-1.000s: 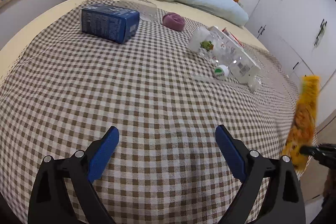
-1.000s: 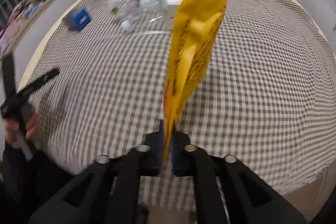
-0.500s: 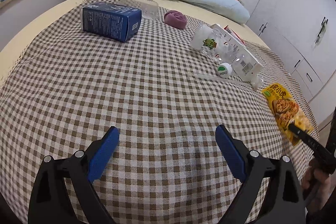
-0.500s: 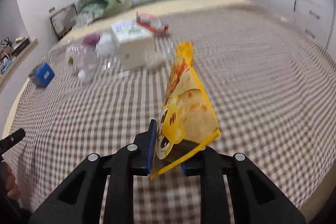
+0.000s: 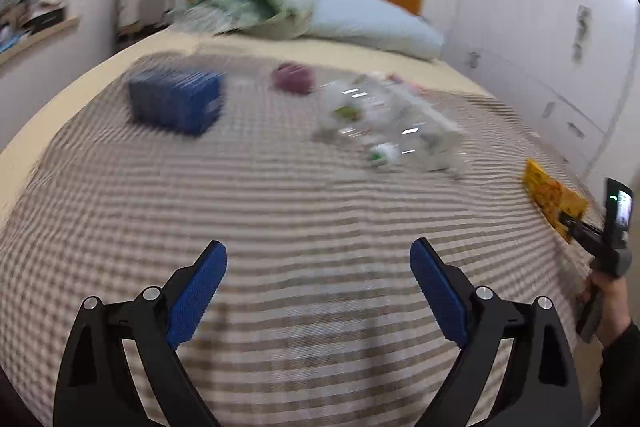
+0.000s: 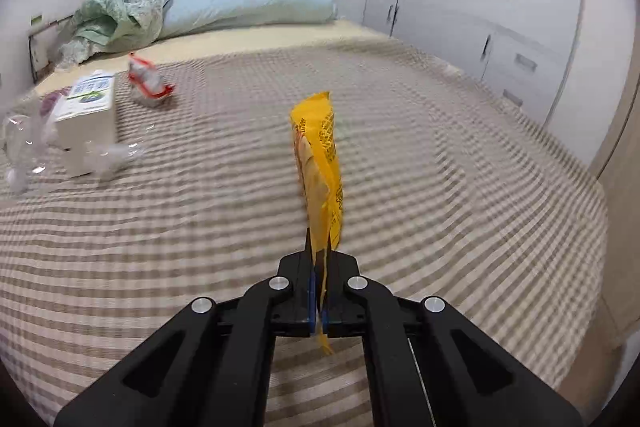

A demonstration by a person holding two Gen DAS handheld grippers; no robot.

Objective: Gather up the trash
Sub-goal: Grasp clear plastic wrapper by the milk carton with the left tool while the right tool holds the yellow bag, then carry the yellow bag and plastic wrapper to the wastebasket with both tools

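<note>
Right hand-held gripper [image 6: 318, 291] angled down, clamping yellow wrapper [image 6: 320, 163].

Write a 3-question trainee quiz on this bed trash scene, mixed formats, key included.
1. True or false: the right gripper is shut on the yellow snack bag.
2. The left gripper is: A) open and empty, B) closed on the blue box.
3. Fill in: the white carton sits beside clear plastic ____.

Key: 1 true. 2 A. 3 bottles.
</note>
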